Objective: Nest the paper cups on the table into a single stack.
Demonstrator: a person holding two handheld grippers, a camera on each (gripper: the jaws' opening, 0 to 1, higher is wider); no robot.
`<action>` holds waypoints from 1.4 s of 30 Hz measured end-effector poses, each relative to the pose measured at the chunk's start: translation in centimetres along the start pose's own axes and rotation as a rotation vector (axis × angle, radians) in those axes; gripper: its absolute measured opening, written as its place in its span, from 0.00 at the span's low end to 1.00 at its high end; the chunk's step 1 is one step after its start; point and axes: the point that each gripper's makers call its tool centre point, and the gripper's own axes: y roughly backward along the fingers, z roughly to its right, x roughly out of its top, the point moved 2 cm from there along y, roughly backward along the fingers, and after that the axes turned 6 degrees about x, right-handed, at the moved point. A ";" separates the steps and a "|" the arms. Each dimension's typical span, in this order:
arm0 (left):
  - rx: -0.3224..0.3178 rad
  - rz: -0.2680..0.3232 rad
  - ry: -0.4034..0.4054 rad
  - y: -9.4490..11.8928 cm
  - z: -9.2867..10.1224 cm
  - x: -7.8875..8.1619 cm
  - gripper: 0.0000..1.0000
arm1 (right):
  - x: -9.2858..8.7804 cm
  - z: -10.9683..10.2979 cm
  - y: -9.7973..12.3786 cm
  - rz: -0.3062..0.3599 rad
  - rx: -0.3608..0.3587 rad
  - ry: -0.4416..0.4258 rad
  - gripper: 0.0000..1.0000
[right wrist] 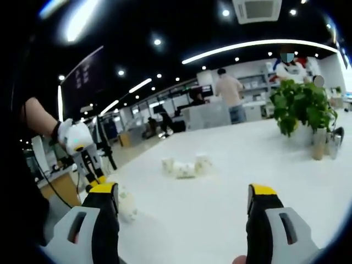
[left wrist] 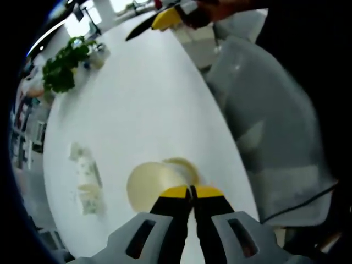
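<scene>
My left gripper (left wrist: 191, 191) is shut on the wall of a pale paper cup (left wrist: 158, 184), held low over the white table (left wrist: 143, 104). The right gripper view has that cup (right wrist: 127, 205) at the left, under the left gripper (right wrist: 97, 179) held by a hand. Several patterned paper cups (left wrist: 88, 179) lie on their sides in a loose group to the left; they also appear mid-table (right wrist: 186, 166). My right gripper (right wrist: 183, 191) is open above the table with nothing between its jaws. It enters the left gripper view as the right gripper (left wrist: 165, 20) at the top.
A potted green plant (right wrist: 302, 110) stands at the table's far end, also visible as the plant (left wrist: 61, 69) in the other view. The person's grey clothing (left wrist: 275, 121) runs along the table's edge. Office desks and people stand beyond the table.
</scene>
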 end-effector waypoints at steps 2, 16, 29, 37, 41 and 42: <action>-0.008 -0.009 -0.004 -0.3 0.0 -0.1 0.01 | -0.2 0.1 0.1 -0.004 -0.002 -0.002 0.95; -0.050 -0.048 0.002 -1.3 0.2 -0.6 0.02 | -0.6 0.8 0.8 0.005 -0.019 -0.031 0.94; -0.068 -0.052 0.031 -1.6 0.1 -0.2 0.06 | -1.1 1.5 0.8 0.008 -0.015 -0.047 0.94; -0.071 -0.056 0.044 -1.6 0.3 0.1 0.09 | -1.2 1.7 0.9 0.010 -0.010 -0.045 0.94; -0.071 -0.053 0.062 -1.5 0.4 0.1 0.12 | -1.3 1.7 0.9 0.008 -0.010 -0.047 0.94; -0.070 -0.054 0.062 -1.5 0.4 0.1 0.12 | -1.3 1.6 0.8 0.009 -0.009 -0.046 0.94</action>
